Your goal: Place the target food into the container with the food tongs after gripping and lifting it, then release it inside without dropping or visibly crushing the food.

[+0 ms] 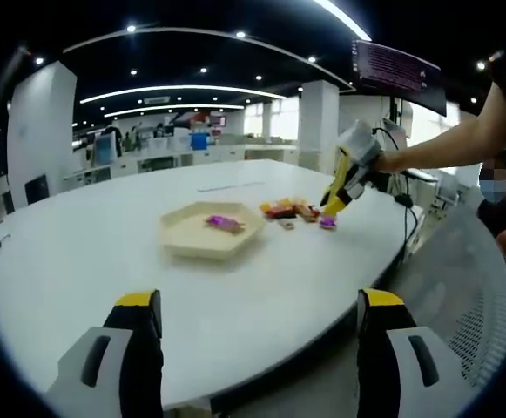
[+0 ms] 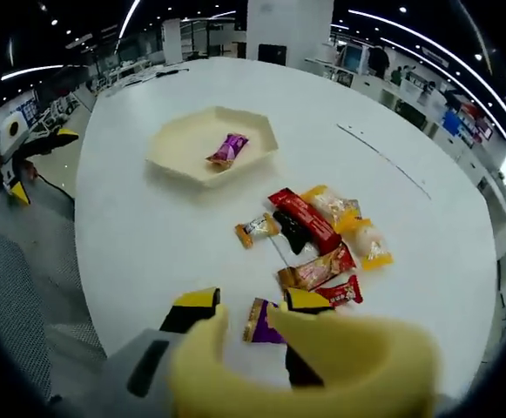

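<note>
Left gripper view: the left gripper (image 1: 259, 335) hangs off the near edge of the white surface (image 1: 104, 235), level and pointed across it, its two black, yellow-tipped fingers (image 1: 139, 344) spread wide with nothing between them. Farther on sits a cream hexagonal tray (image 1: 207, 233) with one purple packet (image 1: 224, 223) lying in it. Just beside the tray, toward the far edge, a small pile of snacks (image 1: 292, 210) lies on the surface. A person's bare arm (image 1: 448, 144) reaches in from the right, angling the right gripper (image 1: 331, 212) steeply down — its yellow tongs (image 1: 338, 187) have their tips at a purple snack (image 1: 327, 223) on the near side of the pile; whether they have closed on it I cannot tell from here.

Right gripper view: the right gripper (image 2: 257, 326) looks down along its own fingers (image 2: 192, 312) and the blurred yellow tongs (image 2: 322, 366) clamped in them. The purple snack (image 2: 259, 320) lies on the surface (image 2: 148, 252) between the finger tips, flat — the tongs' arms stand apart around it, and actual contact is too blurred to judge. The pile (image 2: 322, 231) lies just beyond, the tray (image 2: 187, 144) with its purple packet (image 2: 227, 149) farther still. At the left edge the left gripper (image 2: 35, 144) is seen, held off the surface.
</note>
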`<state>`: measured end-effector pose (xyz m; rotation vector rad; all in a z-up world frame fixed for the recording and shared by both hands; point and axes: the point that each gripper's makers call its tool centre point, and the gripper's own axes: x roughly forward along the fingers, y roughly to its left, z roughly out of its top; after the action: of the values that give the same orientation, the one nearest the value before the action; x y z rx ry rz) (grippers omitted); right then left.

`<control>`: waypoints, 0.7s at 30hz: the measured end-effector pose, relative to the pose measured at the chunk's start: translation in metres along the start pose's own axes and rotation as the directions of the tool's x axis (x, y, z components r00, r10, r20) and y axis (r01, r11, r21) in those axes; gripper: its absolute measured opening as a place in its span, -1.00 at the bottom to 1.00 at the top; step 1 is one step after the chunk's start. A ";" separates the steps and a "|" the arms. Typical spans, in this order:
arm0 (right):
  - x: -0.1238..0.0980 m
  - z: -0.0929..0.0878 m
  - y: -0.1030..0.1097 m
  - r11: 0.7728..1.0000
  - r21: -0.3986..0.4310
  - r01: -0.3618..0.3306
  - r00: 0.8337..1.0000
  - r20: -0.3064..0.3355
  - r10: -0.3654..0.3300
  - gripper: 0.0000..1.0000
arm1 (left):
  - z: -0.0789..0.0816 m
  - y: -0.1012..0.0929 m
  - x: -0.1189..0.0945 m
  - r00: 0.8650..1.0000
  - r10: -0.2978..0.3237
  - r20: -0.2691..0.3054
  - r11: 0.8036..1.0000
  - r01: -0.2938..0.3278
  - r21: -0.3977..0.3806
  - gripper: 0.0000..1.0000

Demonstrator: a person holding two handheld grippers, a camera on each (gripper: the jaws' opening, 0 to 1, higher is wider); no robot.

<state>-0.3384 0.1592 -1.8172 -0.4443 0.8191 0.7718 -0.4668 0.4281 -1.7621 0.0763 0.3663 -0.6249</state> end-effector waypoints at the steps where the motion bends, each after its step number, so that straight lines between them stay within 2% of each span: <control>1: 0.002 -0.002 0.003 1.000 0.002 -0.007 1.000 -0.004 0.007 -0.44 | 0.000 0.000 0.000 1.000 0.001 -0.001 1.000 -0.001 0.000 0.78; 5: 0.006 -0.012 0.006 1.000 0.011 -0.015 1.000 -0.021 0.015 -0.44 | 0.000 0.001 0.000 1.000 0.003 -0.002 1.000 -0.003 0.002 0.78; 10: 0.000 -0.025 0.002 0.999 0.037 -0.004 0.999 -0.035 0.005 -0.44 | 0.000 0.001 0.000 1.000 0.001 -0.002 1.000 -0.001 0.002 0.77; 21: -0.026 -0.062 -0.028 0.992 0.101 0.077 0.995 -0.076 -0.069 -0.44 | -0.002 -0.001 0.000 1.000 -0.007 -0.011 1.000 0.007 0.007 0.74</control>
<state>-0.3590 0.0912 -1.8329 -0.4088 0.9017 0.6451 -0.4679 0.4278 -1.7635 0.0852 0.3751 -0.6325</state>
